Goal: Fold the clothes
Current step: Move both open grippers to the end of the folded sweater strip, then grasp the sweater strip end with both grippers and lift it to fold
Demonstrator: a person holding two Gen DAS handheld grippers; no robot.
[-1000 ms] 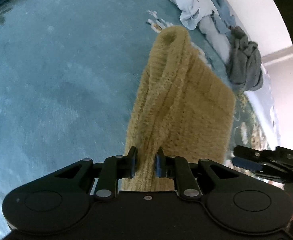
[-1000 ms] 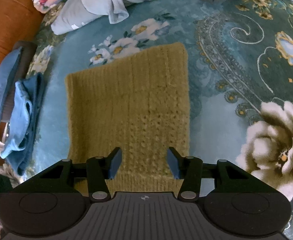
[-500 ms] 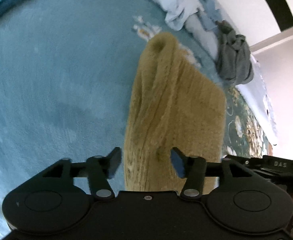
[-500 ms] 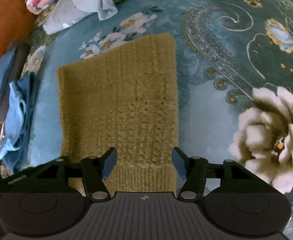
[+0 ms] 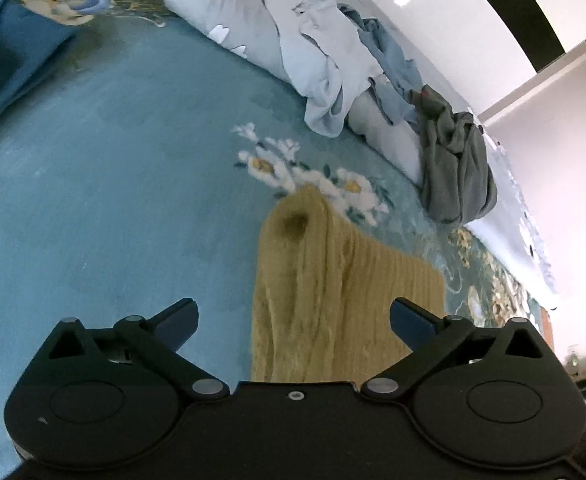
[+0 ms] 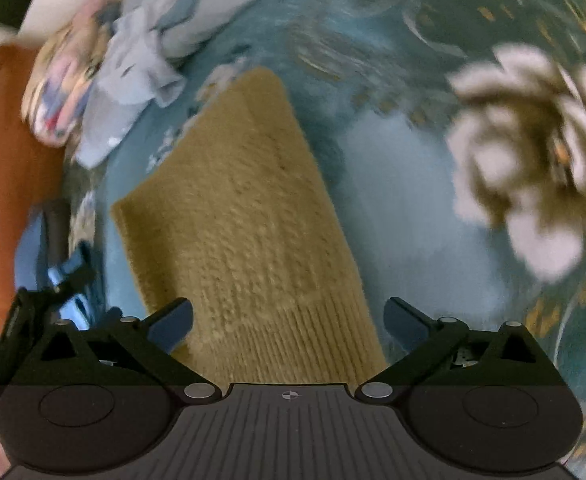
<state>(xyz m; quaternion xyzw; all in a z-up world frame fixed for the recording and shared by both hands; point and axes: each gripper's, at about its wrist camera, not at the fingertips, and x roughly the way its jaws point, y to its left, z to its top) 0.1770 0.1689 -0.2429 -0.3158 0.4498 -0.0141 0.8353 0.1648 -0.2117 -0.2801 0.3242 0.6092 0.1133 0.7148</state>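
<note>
Two grippers, left gripper (image 5: 291,316) and right gripper (image 6: 289,316), are being opened wide, nothing gripped; the folded mustard knit (image 6: 249,224) is being straddled lengthwise on the carpet (image 5: 105,184)

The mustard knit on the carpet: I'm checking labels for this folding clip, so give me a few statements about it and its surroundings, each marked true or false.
1. The mustard knit lies on a teal floral carpet. True.
2. The left hand-held gripper is clamped on the knit. False: its jaws are opening and stand wide, with no pad pressing on the fabric.
3. A grey garment lies crumpled beyond the knit in the left wrist view. True.
4. The right hand-held gripper holds a blue shirt. False: its jaws are opening, holding nothing, with the knit's ribbed hem below them.
5. The knit is bright red. False: it is mustard yellow.
</note>
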